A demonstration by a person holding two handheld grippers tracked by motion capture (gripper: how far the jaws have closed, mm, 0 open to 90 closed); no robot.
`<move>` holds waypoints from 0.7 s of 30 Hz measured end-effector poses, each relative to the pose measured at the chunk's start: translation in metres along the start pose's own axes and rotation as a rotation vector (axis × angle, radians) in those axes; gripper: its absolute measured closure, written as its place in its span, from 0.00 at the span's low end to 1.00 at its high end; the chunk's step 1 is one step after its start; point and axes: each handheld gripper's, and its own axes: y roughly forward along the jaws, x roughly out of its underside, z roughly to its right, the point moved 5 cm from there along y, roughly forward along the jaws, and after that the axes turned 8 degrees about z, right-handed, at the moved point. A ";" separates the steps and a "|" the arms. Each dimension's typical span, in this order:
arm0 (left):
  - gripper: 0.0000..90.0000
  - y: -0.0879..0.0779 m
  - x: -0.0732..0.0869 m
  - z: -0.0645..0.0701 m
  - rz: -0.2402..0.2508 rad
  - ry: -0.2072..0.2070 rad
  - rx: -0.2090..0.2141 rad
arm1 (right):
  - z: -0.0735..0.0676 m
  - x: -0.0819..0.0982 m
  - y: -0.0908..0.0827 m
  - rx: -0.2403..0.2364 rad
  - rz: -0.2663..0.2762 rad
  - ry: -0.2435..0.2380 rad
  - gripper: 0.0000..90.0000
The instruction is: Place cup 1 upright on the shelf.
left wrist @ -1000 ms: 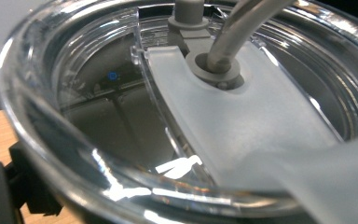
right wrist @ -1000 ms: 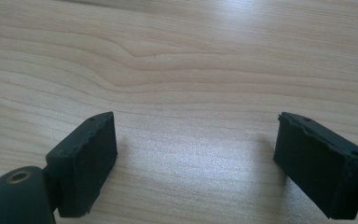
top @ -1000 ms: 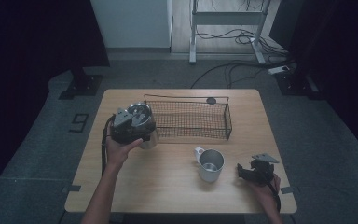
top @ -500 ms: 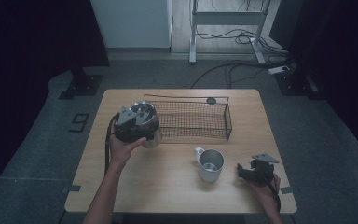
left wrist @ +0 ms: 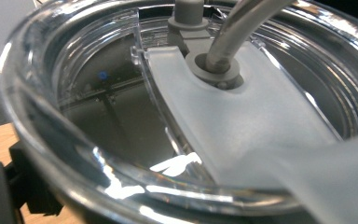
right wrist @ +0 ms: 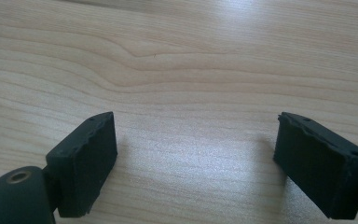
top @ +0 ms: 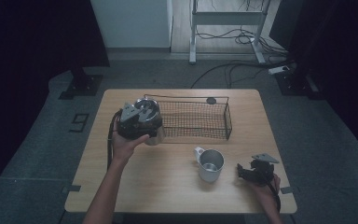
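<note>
A steel tumbler with a clear lid and a straw is held above the table's left side, against the left end of a black wire basket. My left gripper is shut on the tumbler; the left gripper view looks down onto the lid from very close. A pale mug stands in the front middle of the wooden table. My right gripper rests at the front right, to the right of the mug, open over bare wood with nothing between its jaws.
A small dark round thing lies behind the basket near the far edge. Cables run across the floor beyond the table, and a metal stand is at the back.
My left gripper has carried the tumbler to the right, up to the basket's left end. The right gripper and the mug have stayed put.
</note>
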 end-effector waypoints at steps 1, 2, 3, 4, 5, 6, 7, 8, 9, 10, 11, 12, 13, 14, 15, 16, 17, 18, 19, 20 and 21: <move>0.04 0.000 -0.001 0.000 0.002 -0.001 0.000 | 0.000 0.000 0.000 0.000 0.000 0.000 0.14; 0.04 0.000 -0.002 0.000 0.003 -0.001 0.000 | 0.000 0.000 0.000 0.000 0.000 0.000 0.14; 0.04 0.000 -0.003 0.001 0.004 0.000 0.001 | 0.000 0.000 0.000 0.000 -0.001 -0.002 0.14; 0.04 0.000 -0.004 0.001 0.003 0.003 0.003 | 0.000 0.000 0.000 0.000 -0.001 -0.002 0.14; 0.04 0.001 -0.006 0.001 0.003 0.007 0.003 | 0.000 0.000 0.000 0.000 -0.001 -0.002 0.14; 0.04 0.001 -0.007 0.002 0.003 0.011 0.003 | 0.000 0.000 0.000 0.000 -0.001 -0.002 0.14; 0.04 0.001 -0.008 0.002 0.004 0.015 0.003 | 0.000 0.000 0.000 0.000 -0.001 -0.002 0.14; 0.04 0.002 -0.009 0.002 0.004 0.014 0.004 | 0.000 0.000 0.000 0.000 -0.001 -0.002 0.14; 0.04 0.002 -0.010 0.002 0.004 0.013 0.004 | 0.000 0.000 0.000 0.000 -0.001 -0.002 0.14; 0.04 0.003 -0.010 0.001 0.005 0.011 0.004 | 0.000 0.000 0.000 0.000 -0.001 -0.001 0.14; 0.04 0.004 -0.011 0.001 0.005 0.010 0.003 | 0.000 0.000 0.000 0.000 0.000 -0.002 0.14; 0.04 0.005 -0.011 0.001 0.004 0.010 0.004 | 0.000 0.000 0.000 0.000 0.000 -0.001 0.14; 0.04 0.005 -0.011 0.001 0.002 0.010 0.004 | 0.000 0.000 0.000 0.000 0.000 -0.002 0.14; 0.04 0.006 -0.011 0.002 -0.001 0.018 0.004 | 0.000 0.000 0.000 0.000 0.001 -0.002 0.14; 0.04 0.007 -0.012 0.003 -0.004 0.026 0.003 | 0.000 0.000 0.000 0.001 0.003 -0.003 0.14; 0.04 0.008 -0.012 0.003 -0.007 0.033 0.003 | 0.000 0.000 0.000 0.001 0.005 -0.002 0.14; 0.04 0.009 -0.012 0.003 -0.009 0.034 0.005 | 0.000 0.000 0.000 0.001 0.004 -0.002 0.14; 0.04 0.010 -0.012 0.004 -0.010 0.033 0.007 | 0.000 0.000 0.000 0.001 0.004 -0.002 0.14; 0.04 0.011 -0.012 0.004 -0.011 0.031 0.010 | 0.000 0.000 0.000 0.001 0.004 -0.002 0.14; 0.04 0.013 -0.012 0.004 -0.013 0.031 0.010 | 0.000 0.000 0.000 0.001 0.004 -0.002 0.14; 0.04 0.014 -0.012 0.003 -0.014 0.032 0.010 | 0.000 0.000 0.000 0.001 0.004 -0.002 0.14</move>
